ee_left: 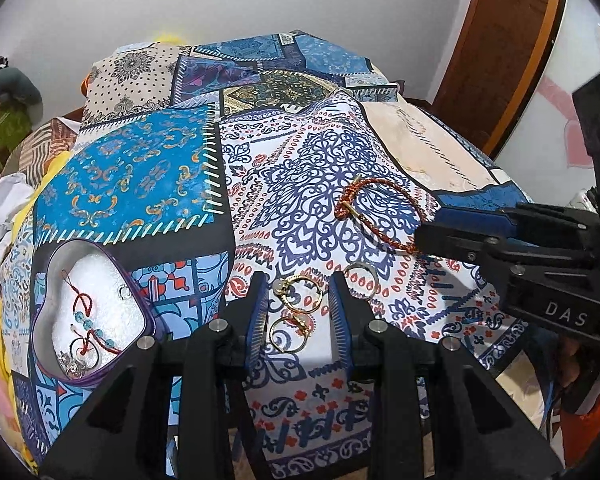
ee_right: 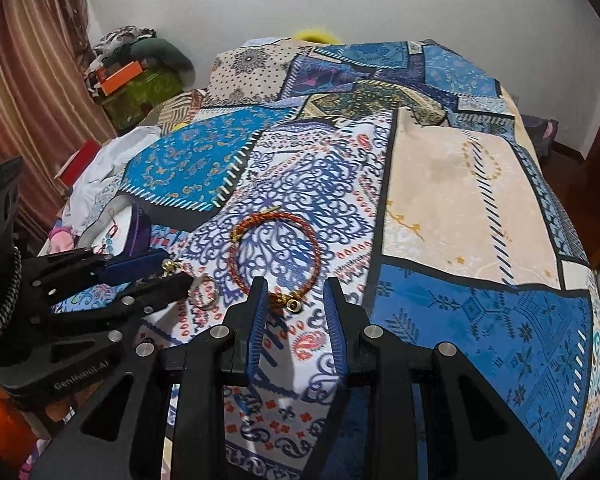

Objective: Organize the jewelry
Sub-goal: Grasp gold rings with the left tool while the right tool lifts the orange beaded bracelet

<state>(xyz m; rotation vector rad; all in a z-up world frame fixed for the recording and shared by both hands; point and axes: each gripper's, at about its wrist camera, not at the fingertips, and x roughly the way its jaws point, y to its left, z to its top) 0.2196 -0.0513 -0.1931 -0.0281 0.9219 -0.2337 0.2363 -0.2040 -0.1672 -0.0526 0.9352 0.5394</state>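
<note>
L hand-held gripper (ee_left: 298, 280) open over gold rings (ee_left: 296, 308); R hand-held gripper (ee_right: 296, 284) open astride red bracelet (ee_right: 276, 248) clasp. Risk: pads snag bedspread (ee_right: 460, 200), rings scatter.

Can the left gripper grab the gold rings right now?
Probably yes. The gold rings lie loose on the patterned cloth, right between the open fingers of the left gripper, with nothing on top of them. The right gripper is off to the side, near the red bracelet.
</note>
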